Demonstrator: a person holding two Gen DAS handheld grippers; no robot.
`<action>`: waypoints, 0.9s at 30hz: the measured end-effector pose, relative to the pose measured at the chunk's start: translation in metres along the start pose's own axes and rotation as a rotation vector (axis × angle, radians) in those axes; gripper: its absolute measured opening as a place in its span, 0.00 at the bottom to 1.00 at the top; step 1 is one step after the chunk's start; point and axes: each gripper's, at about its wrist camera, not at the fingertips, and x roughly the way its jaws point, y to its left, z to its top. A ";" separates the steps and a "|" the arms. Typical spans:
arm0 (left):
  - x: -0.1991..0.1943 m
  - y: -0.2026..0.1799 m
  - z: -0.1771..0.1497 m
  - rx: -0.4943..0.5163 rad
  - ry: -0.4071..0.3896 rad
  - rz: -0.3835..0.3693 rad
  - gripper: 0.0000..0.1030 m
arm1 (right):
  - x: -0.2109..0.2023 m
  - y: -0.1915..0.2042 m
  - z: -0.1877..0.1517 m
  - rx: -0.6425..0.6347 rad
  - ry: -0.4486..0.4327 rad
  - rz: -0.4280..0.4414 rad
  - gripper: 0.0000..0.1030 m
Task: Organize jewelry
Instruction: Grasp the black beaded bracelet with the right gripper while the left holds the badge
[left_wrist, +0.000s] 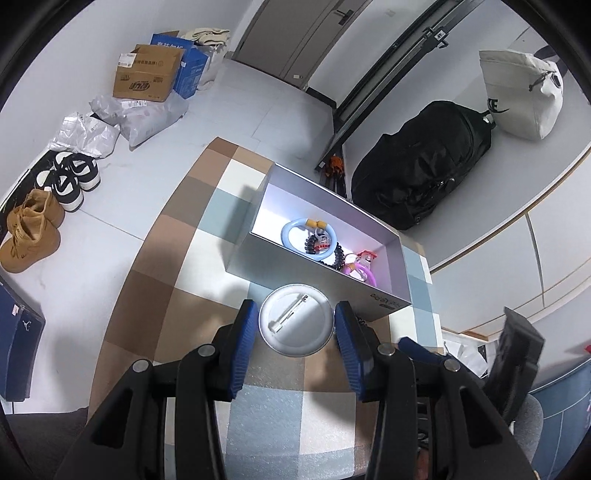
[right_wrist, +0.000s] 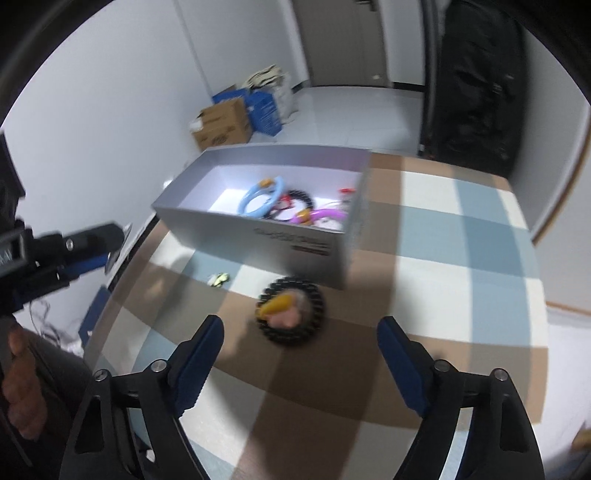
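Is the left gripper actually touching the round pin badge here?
Touching. In the left wrist view, both blue pads of the left gripper meet opposite edges of the round pin badge, with no gap visible.

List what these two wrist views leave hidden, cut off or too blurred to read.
1. Round badge: left wrist view shows only its pin back; the front faces away.
2. Printing on the box: blurred in the right wrist view.
3. Black coiled bracelet: motion blur hides its charms.
4. Small yellow item: too small to identify.

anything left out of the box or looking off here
Yes: a black coil bracelet with a yellow-pink charm and a small yellowish piece lie on the checkered mat outside the box. The left gripper grips a round badge, pin-side up.
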 end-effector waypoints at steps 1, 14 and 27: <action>0.000 0.001 0.001 -0.003 0.002 -0.003 0.36 | 0.004 0.004 0.001 -0.018 0.006 -0.013 0.78; -0.002 0.011 0.008 -0.045 0.020 -0.044 0.36 | 0.033 0.024 0.002 -0.146 0.056 -0.119 0.54; 0.000 0.007 0.006 -0.032 0.023 -0.036 0.36 | 0.004 0.010 0.007 -0.047 0.003 0.015 0.46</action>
